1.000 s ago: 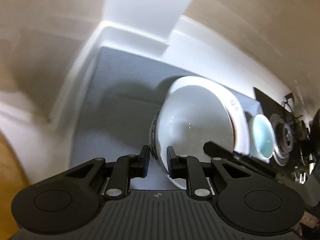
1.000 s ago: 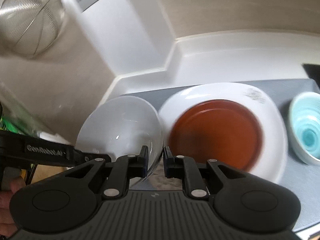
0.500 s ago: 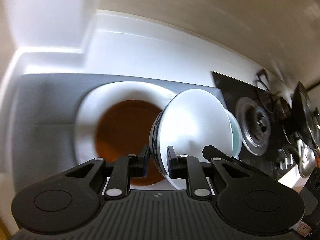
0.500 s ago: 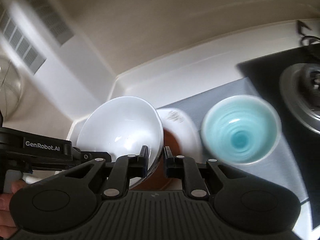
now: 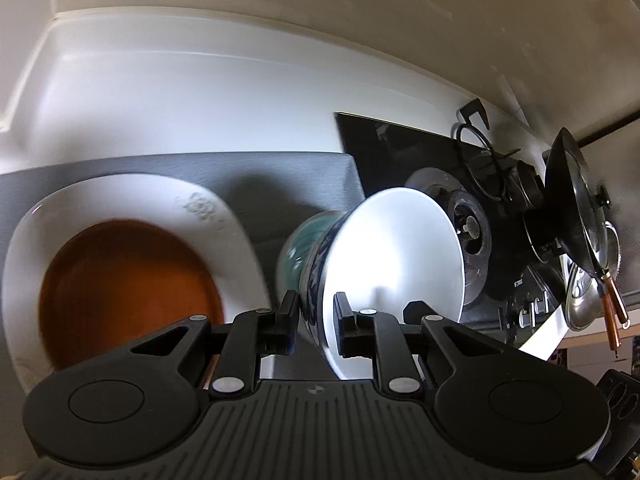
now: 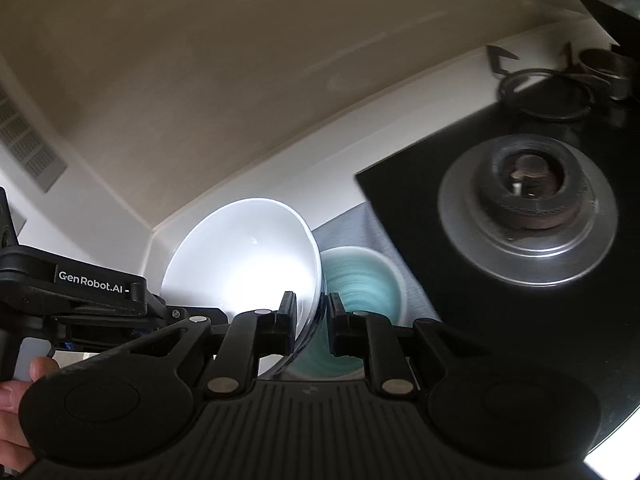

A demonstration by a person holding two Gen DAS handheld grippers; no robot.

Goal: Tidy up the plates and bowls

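White countertop [image 5: 180, 92] runs under a beige wall, with a grey mat [image 5: 280, 176] laid on it and a black gas stove [image 6: 500, 320] butting up against the mat's right edge.

My left gripper [image 5: 316, 320] and my right gripper [image 6: 312, 320] both pinch the rim of the same white bowl [image 5: 396, 264], each with one finger inside and one outside. I hold it tilted, lifted above the mat; it has a dark blue pattern on its outer wall and nothing inside that I can see. From my right wrist camera the bowl [image 6: 244, 260] shows its bare white interior, and my left gripper's black body reaches in from the left, my own fingers wrapped round its handle at the frame edge.

Just below and behind the white bowl sits a teal bowl [image 6: 360, 292] on the mat, its inside ringed in blue-green and holding nothing. To its left lies a white plate [image 5: 224, 232] with a small grey flower mark on its rim, carrying a brown plate [image 5: 128, 284] stacked in its centre.

That makes two bowls and two plates. On the stove I count two burners [image 6: 528, 200], and a dark pan [image 5: 572, 200] stands at the far right.
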